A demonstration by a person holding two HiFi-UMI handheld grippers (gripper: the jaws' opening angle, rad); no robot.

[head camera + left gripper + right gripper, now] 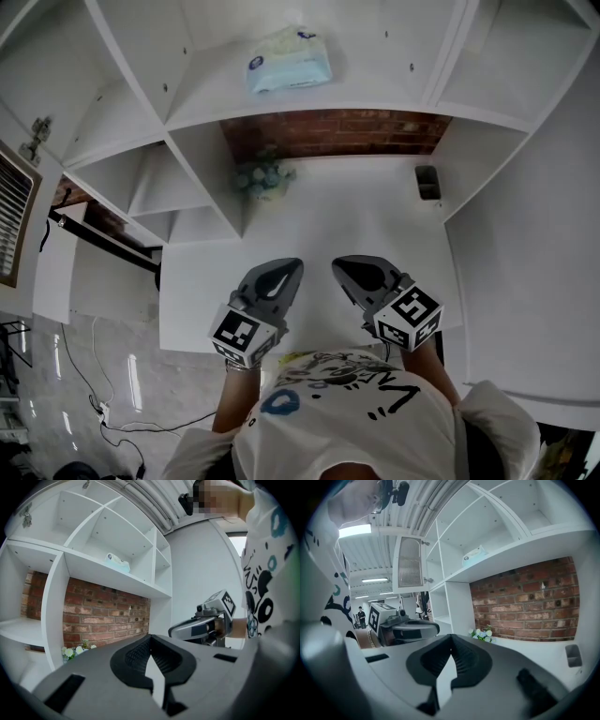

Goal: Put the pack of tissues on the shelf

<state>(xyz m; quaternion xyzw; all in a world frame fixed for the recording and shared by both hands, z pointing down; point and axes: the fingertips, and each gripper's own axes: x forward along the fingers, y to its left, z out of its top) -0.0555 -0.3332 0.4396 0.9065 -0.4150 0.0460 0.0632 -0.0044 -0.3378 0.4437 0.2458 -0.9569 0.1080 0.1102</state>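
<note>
The pack of tissues point(289, 59), pale blue and white, lies on the white shelf point(309, 111) above the brick niche. It also shows small in the left gripper view point(117, 563) and the right gripper view point(474, 554). My left gripper point(291, 267) and right gripper point(341, 265) hover side by side low over the white counter, near my body and well below the pack. Both point toward the wall. The jaws of each are shut with nothing between them, as each gripper's own view shows for the left gripper point(150, 638) and the right gripper point(451, 638).
A small bunch of white flowers point(262, 178) stands at the back left of the counter point(328, 234), and a dark little holder point(427, 181) at the back right. White shelf compartments rise left and right. A louvered cabinet door point(11, 211) hangs at far left, with cables on the floor below.
</note>
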